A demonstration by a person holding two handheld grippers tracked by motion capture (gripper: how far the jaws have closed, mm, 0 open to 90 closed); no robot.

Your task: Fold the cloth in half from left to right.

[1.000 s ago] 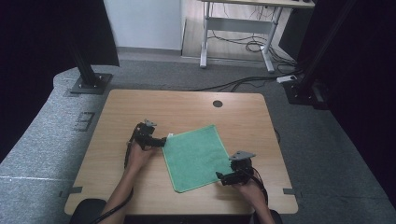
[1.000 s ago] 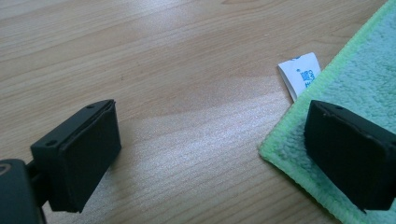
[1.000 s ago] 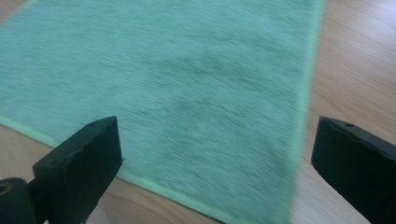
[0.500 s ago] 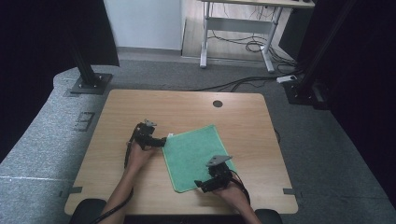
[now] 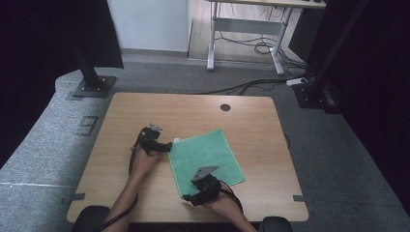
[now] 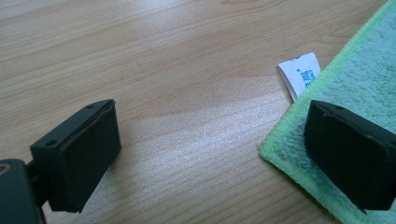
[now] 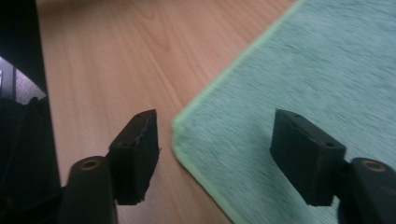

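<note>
Green cloth [image 5: 205, 159] lies flat on the worktop [image 5: 251, 125], right of centre and toward the near edge, turned a little askew. A small white label [image 6: 301, 74] pokes out from under its far left corner. The left gripper [image 5: 167, 146] rests at that corner, its fingers [image 6: 79, 151] spread wide, one over bare wood, one above the cloth's hem, gripping nothing. The right gripper [image 5: 187, 199] sits at the near left corner; its fingers [image 7: 137, 147] have just been closing and straddle the corner, not yet pinching it. Its view is blurred. A round cable hole [image 5: 225, 107] lies near the far edge.
</note>
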